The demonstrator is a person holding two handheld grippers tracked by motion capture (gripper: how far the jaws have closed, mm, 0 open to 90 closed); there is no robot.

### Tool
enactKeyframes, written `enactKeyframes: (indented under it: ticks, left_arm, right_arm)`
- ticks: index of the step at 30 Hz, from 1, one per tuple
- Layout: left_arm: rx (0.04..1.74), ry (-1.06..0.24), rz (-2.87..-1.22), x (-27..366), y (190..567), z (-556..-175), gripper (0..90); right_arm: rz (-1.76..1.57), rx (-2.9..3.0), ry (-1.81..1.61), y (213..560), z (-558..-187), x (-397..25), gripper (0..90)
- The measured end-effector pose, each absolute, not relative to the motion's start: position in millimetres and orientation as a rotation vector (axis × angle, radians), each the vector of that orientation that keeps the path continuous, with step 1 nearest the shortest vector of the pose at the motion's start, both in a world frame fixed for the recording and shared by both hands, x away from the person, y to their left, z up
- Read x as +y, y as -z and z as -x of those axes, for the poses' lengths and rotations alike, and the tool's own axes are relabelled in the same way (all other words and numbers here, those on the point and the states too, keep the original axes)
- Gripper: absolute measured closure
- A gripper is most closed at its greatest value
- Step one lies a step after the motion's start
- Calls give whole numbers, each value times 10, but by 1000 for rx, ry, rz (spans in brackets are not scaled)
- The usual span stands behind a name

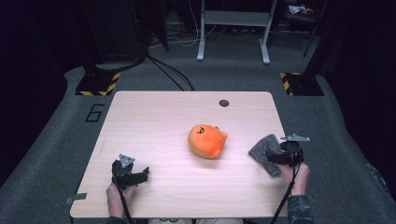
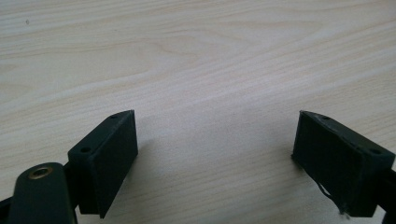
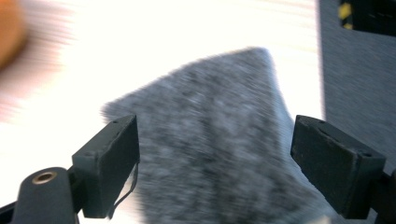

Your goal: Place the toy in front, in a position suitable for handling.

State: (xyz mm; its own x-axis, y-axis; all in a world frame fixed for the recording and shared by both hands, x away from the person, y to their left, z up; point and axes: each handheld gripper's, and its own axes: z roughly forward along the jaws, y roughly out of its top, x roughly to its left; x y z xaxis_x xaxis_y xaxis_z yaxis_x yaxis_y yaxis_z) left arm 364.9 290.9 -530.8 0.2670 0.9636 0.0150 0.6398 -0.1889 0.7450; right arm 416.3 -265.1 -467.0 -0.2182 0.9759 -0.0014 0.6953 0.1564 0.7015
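The right gripper (image 3: 215, 158) hung over the cloth (image 3: 219, 140) with its jaws wide apart, the grey fabric spread between and beneath them but not yet pinched (the blur hid whether the pads touched it). The cloth (image 1: 265, 150) lay at the table's (image 1: 154, 121) 4 o'clock edge, with the toy (image 1: 208, 141) near it at its 9 o'clock. A good grab probably called for lowering straight down until both pads straddled a fold, then closing on a thick bunch, not a thin corner, which could slip. The left gripper (image 1: 135, 176) rested at 7 o'clock, jaws likewise apart over bare wood, holding nothing.
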Motion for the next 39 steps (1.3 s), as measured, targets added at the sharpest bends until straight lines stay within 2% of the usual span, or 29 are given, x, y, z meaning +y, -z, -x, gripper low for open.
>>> enactKeyframes:
  ticks: [17, 28, 35, 39]
  left_arm:
    - [1488, -645, -1927, 2837, 5238, -3711, 140]
    - [1214, -489, -1938, 2286, 4822, -4085, 136]
    - [1098, -423, -1977, 1903, 4678, -4339, 145]
    - [1060, -398, -2025, 1716, 4667, -4472, 162]
  right_arm:
    - [-1363, 2178, -965, 4595, -4227, -2031, 150]
    - [-1288, 2237, -1033, 4524, -4434, -1773, 158]
    - [-1212, 2296, -1039, 4491, -4616, -1581, 171]
    - [-1193, 2332, -1055, 4521, -4756, -1537, 208]
